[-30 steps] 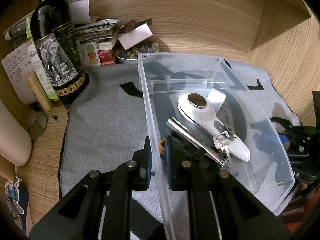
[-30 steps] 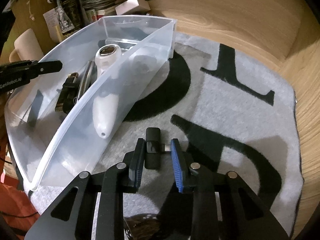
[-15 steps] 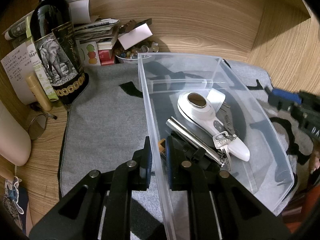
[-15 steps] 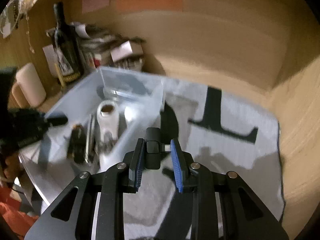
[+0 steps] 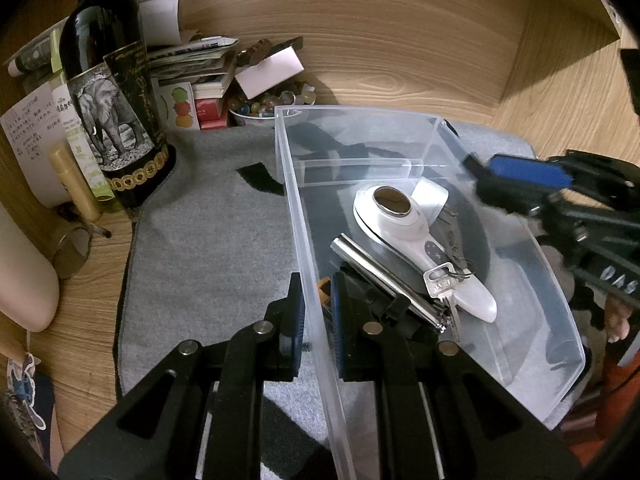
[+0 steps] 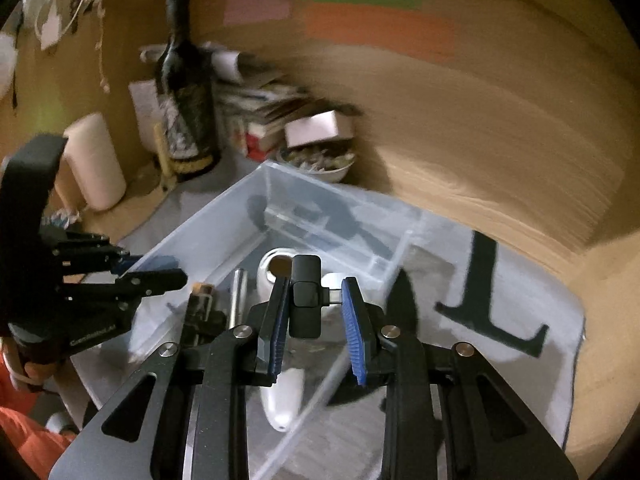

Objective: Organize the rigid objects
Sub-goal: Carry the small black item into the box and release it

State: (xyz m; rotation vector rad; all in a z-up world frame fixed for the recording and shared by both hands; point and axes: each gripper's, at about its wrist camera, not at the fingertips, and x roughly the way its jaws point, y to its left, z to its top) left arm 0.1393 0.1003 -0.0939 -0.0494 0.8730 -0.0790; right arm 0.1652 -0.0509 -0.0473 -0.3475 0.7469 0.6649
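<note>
A clear plastic bin stands on a grey mat. My left gripper is shut on the bin's left wall near its front. Inside lie a white handheld device, a metal bar and keys. My right gripper is shut on a small black adapter with a plug on its side, held in the air above the bin. The right gripper also shows in the left wrist view, over the bin's right wall.
A dark wine bottle stands at the mat's back left corner, with papers, small boxes and a bowl of beads behind it. A pale cylinder lies left of the mat. Wooden walls close the back and right.
My right gripper has lifted the black adapter off the mat and carried it left, over the bin. My left gripper has stayed clamped on the bin wall.
</note>
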